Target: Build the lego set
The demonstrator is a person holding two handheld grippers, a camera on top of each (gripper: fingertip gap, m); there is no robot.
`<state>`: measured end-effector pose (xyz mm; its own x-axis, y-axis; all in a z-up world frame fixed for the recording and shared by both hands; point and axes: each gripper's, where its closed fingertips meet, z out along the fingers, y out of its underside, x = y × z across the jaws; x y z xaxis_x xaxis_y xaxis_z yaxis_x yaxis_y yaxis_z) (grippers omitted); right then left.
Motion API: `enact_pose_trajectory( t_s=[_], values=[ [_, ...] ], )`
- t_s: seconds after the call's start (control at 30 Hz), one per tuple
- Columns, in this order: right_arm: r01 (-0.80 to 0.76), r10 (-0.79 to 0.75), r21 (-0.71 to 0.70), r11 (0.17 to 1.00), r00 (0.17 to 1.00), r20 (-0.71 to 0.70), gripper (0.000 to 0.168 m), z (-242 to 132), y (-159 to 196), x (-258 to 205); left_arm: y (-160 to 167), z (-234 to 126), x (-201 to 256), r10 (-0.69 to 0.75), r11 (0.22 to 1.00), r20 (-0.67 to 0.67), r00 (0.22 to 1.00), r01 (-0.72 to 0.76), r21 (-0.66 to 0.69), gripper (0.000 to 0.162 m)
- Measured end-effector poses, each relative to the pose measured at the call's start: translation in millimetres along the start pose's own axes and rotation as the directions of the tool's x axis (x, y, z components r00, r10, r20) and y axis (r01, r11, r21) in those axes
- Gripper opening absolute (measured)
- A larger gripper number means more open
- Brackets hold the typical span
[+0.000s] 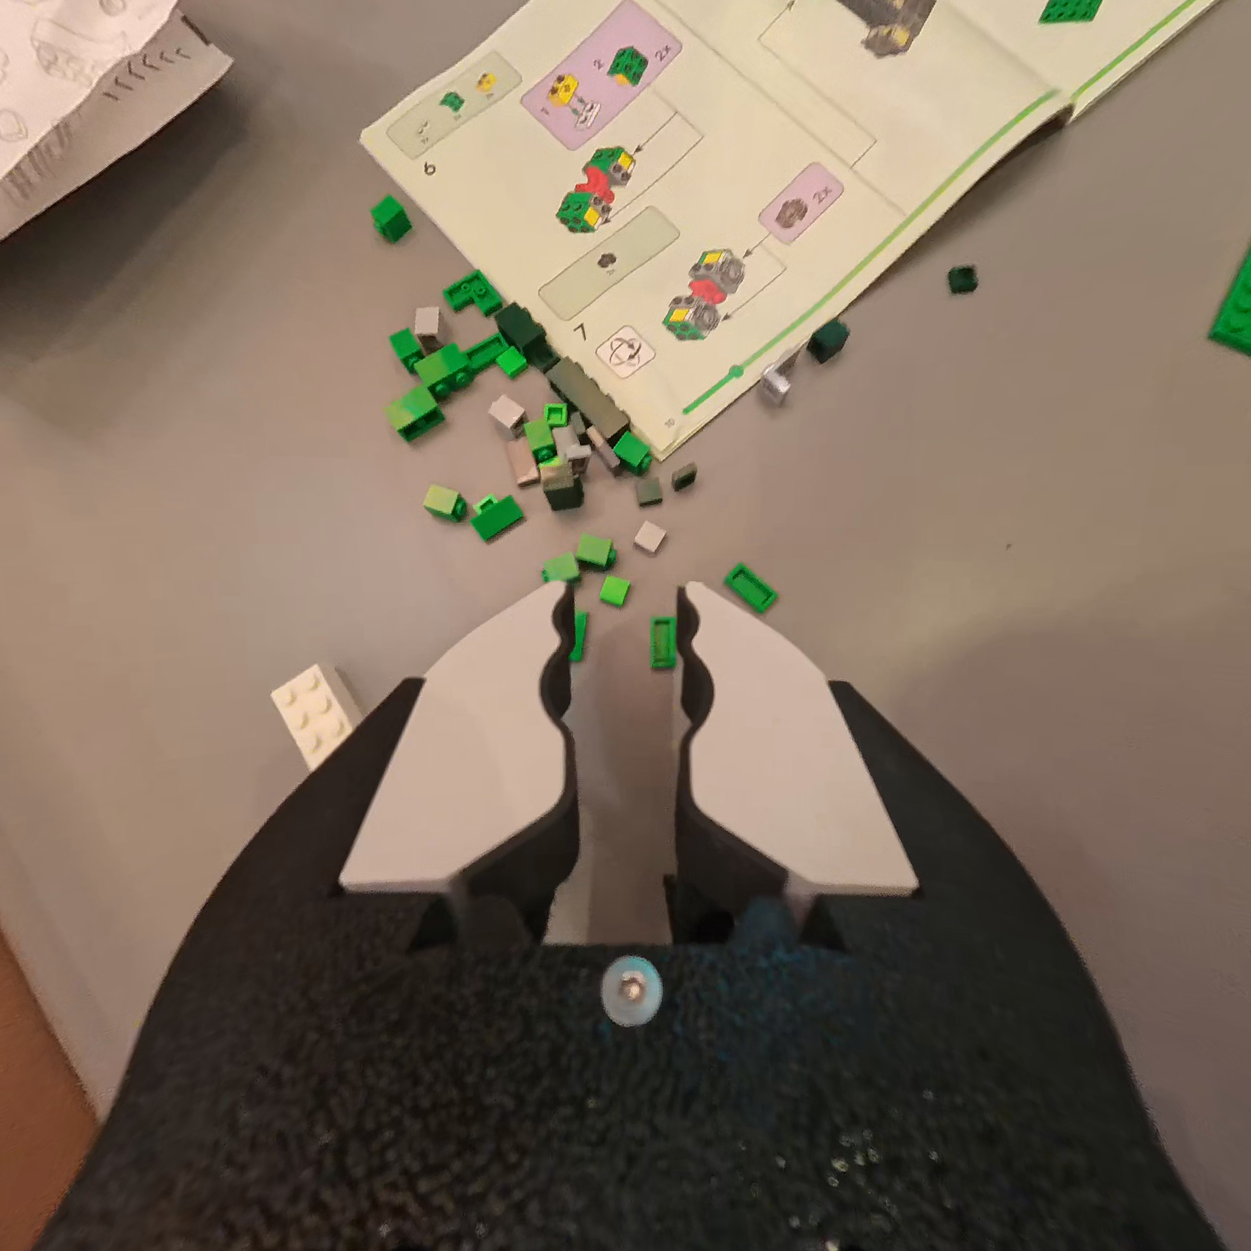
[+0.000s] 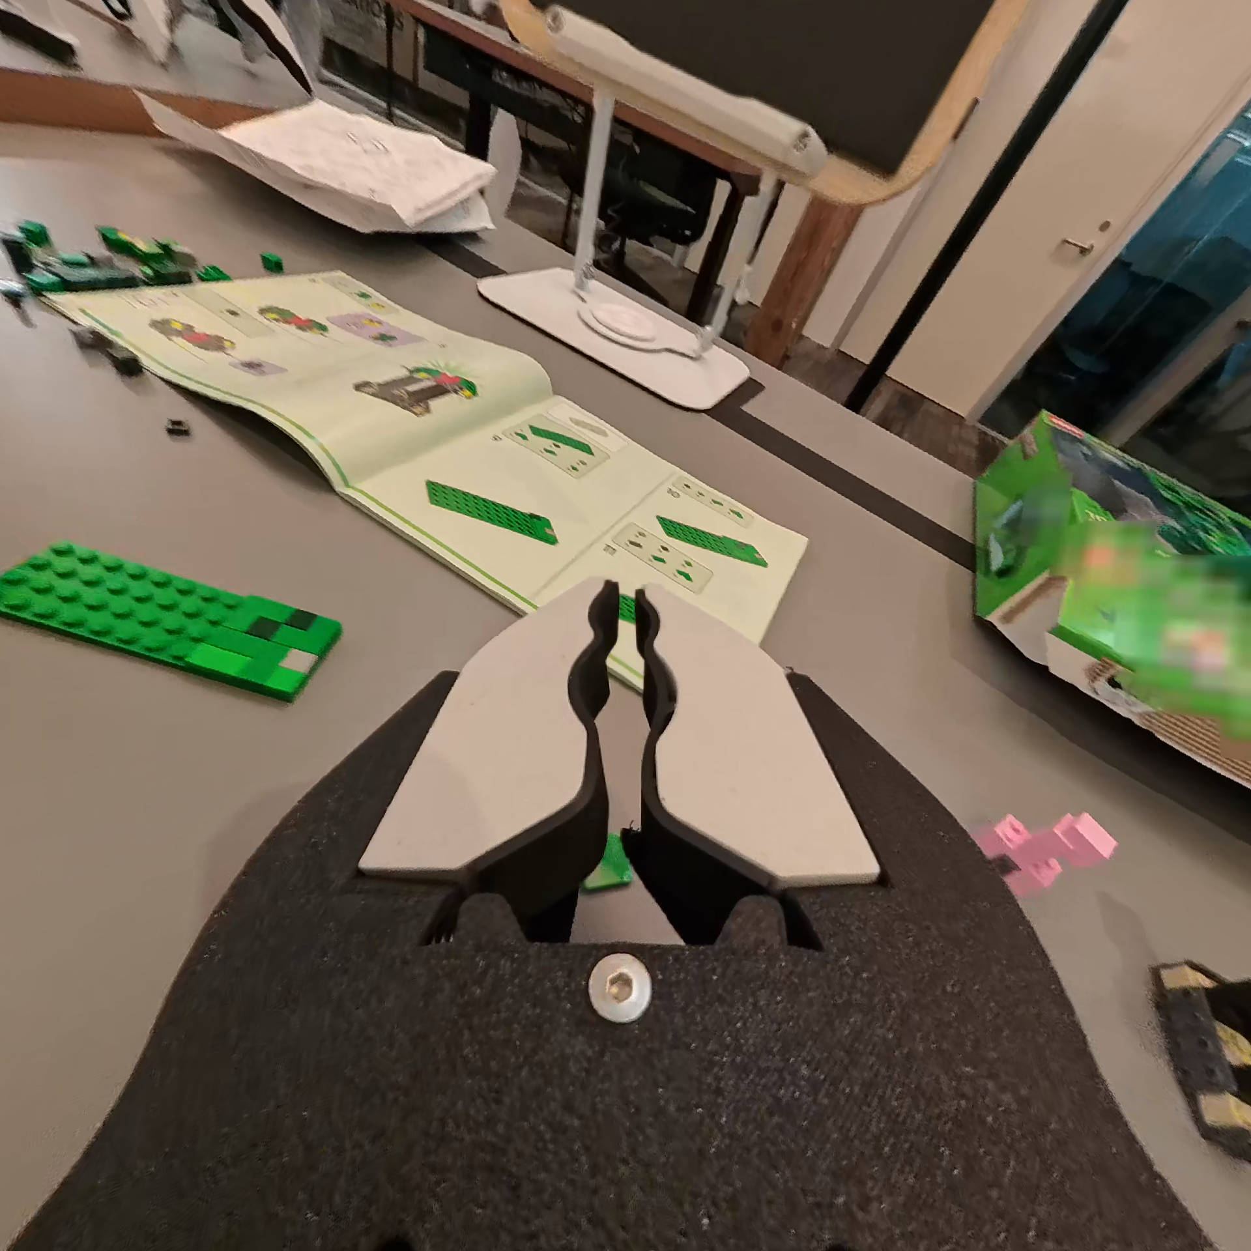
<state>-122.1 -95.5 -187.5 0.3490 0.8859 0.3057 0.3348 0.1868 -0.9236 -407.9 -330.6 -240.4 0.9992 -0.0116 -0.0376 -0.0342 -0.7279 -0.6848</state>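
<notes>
My left gripper (image 1: 624,596) is open and empty, low over the grey table. Small green tiles (image 1: 662,642) lie between and just ahead of its fingertips. A heap of loose green, dark green and grey pieces (image 1: 528,420) lies beyond, against the open instruction booklet (image 1: 744,169). My right gripper (image 2: 624,592) is almost shut with a narrow slit between the jaws, and I see nothing held. It hovers above the near corner of the booklet (image 2: 406,420). A long green baseplate (image 2: 135,609) with several tiles on its near end lies to its left.
A white brick (image 1: 315,711) lies left of my left gripper. A paper bag (image 2: 352,162) and a white stand (image 2: 609,332) are at the back. The set's box (image 2: 1117,575), a pink build (image 2: 1042,853) and a black-and-yellow build (image 2: 1205,1042) are at the right. There is about 40 cm between the tips of the two grippers. To the long green baseplate (image 2: 135,609): right tips about 15 cm, left tips about 25 cm.
</notes>
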Motion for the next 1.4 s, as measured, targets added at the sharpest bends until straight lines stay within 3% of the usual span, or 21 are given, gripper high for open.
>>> enact_pose_trajectory(
  t_s=[0.13,0.3,0.43,0.57,0.83,1.4],
  values=[
    [-0.033,0.030,0.058,0.998,0.998,0.055,0.007,0,-15,-17,-13,6,5,-0.029,0.999,-0.020,0.999,0.029,0.034,0.041],
    [-0.045,0.038,0.074,0.996,0.995,0.090,0.010,0,-20,-26,-18,16,-8,0.007,1.000,0.102,0.995,-0.006,-0.018,0.016],
    [-0.042,0.035,0.070,0.997,0.995,0.096,0.009,0,-20,-27,-31,19,-37,-0.028,1.000,0.204,0.979,0.028,0.002,0.006],
    [-0.036,0.029,0.071,0.997,0.995,0.101,0.009,-1,-20,-28,-32,31,-49,-0.071,0.995,0.149,0.986,0.081,-0.062,0.009],
    [-0.008,0.002,0.070,0.998,0.996,0.093,0.009,-2,-21,-29,-16,42,-42,-0.008,0.977,0.094,0.996,0.028,-0.213,0.012],
    [0.007,-0.013,0.052,0.999,0.992,0.123,0.009,0,-18,-35,-18,49,-44,-0.013,0.984,0.074,0.997,0.026,-0.179,0.016]
  ],
)
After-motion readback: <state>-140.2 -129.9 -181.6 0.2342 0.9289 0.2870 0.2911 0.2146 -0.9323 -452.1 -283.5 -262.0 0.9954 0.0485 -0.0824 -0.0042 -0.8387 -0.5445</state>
